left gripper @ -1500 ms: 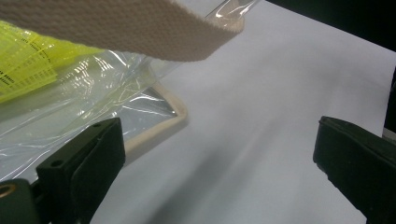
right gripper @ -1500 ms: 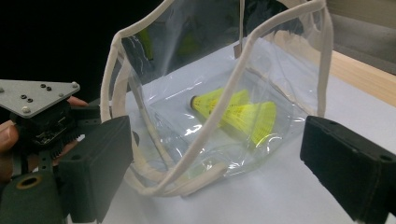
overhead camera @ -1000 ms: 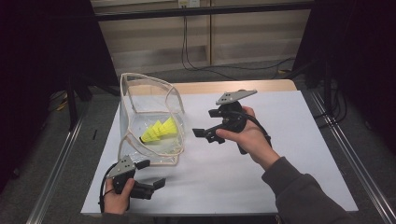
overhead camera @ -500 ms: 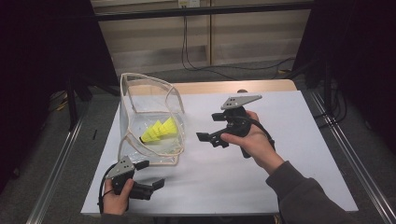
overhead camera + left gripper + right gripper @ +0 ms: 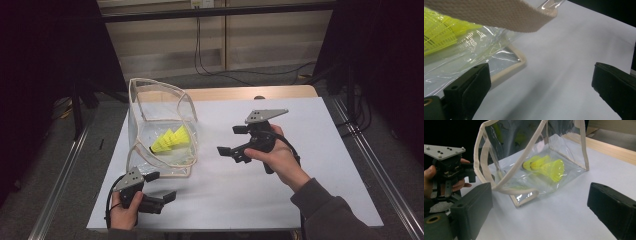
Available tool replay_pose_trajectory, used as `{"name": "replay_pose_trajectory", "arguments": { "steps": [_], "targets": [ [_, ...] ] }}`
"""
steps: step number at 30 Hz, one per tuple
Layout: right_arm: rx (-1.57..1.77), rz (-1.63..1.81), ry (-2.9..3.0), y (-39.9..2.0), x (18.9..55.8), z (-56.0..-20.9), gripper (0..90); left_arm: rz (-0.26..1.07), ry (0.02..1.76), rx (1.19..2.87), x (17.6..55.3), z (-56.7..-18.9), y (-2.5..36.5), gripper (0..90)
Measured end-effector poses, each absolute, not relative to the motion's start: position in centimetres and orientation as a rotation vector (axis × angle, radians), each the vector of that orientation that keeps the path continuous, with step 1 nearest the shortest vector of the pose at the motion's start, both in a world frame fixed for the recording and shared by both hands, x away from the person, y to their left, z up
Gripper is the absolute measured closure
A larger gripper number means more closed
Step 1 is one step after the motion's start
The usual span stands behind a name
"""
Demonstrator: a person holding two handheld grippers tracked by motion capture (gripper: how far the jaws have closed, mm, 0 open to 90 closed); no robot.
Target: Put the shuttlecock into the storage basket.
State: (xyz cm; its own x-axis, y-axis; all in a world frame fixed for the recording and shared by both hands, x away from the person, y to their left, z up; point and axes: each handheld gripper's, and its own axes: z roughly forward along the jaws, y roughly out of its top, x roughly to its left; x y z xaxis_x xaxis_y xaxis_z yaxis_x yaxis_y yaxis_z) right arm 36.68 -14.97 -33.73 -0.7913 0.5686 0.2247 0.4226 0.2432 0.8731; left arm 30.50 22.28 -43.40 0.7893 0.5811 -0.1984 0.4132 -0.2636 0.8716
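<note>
The clear bag (image 5: 162,132) with cream webbing trim stands on the white desk (image 5: 300,200) near its left edge, toward the far-left corner, mouth up and partly open, its rim sagging. Inside, on the bag's floor, lie the yellow shuttlecocks (image 5: 171,140); the right gripper view shows about three, nested close with their skirts pointing toward the desk's right side.

The left tool (image 5: 165,187) sits just beside the bag's near bottom corner, at the desk's front-left corner, its jaws spread and holding nothing; in the left gripper view a webbing strap (image 5: 499,15) hangs just above the jaws. The right tool (image 5: 231,141) hovers to the right of the bag, near the middle of the desk, jaws likewise wide apart and empty, aimed at the bag's side.

The bag looks light and floppy, so a push from either tool would probably slide or tip it rather than let a jaw get hold. The slick film could slip out of a pinch, and the drooping rim could fold over the mouth and block access to the shuttlecocks. A tilt might roll them against the wall.

Compared with a second ago, the right tool has drawn a little away from the bag toward the desk's right side, while the bag, shuttlecocks and left tool sit as they did.
</note>
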Motion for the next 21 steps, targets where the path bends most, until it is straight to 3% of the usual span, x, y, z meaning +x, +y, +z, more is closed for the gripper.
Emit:
{"name": "replay_pose_trajectory", "arguments": {
  "steps": [21],
  "targets": [
    [0.966,1.567,2.34,-17.7,35.7,-35.7,5.9,0.2,0.749,1.899,30.6,-43.3,22.2,2.3]
  ]
}}
